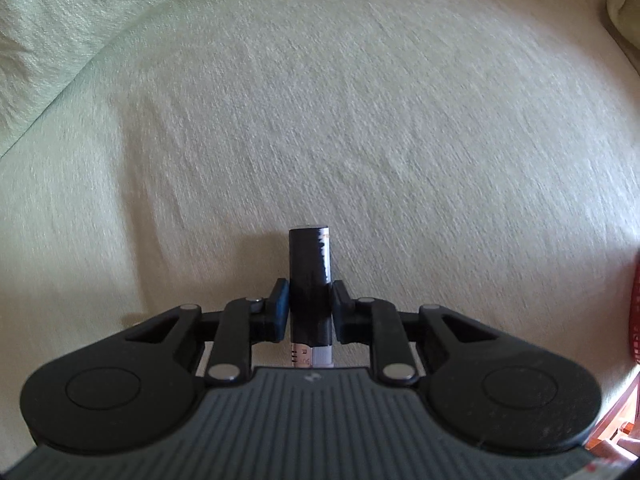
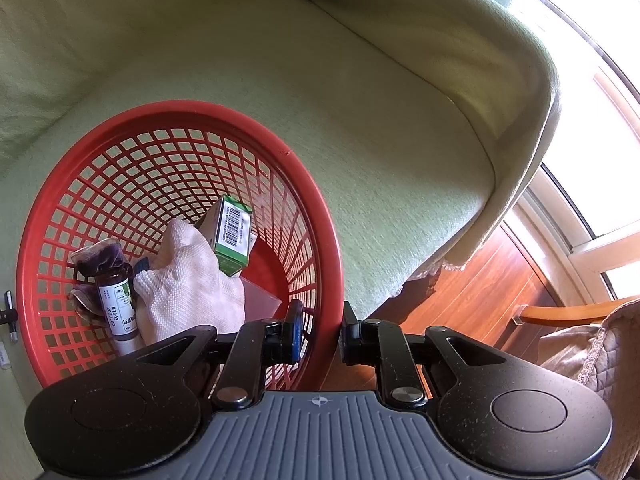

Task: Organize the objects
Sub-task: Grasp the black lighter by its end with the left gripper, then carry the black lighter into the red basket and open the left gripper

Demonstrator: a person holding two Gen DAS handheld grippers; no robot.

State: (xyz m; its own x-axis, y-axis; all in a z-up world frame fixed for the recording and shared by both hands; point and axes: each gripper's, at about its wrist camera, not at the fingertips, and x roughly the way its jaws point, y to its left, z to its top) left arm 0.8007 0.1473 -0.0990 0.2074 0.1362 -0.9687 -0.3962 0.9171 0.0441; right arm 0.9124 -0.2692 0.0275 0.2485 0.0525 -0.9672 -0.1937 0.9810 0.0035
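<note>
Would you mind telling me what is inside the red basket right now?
The red basket holds a green-white box, a white cloth, a brown bottle and a dark cloth. Anything beneath the white cloth is hidden.

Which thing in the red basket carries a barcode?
The green-and-white carton, propped on the white knitted cloth. The brown bottle beside it shows only printed text.

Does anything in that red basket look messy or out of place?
Yes. The basket is tipped up where the right gripper pinches its rim, so the green box, white cloth and brown bottle lie jumbled.
</note>
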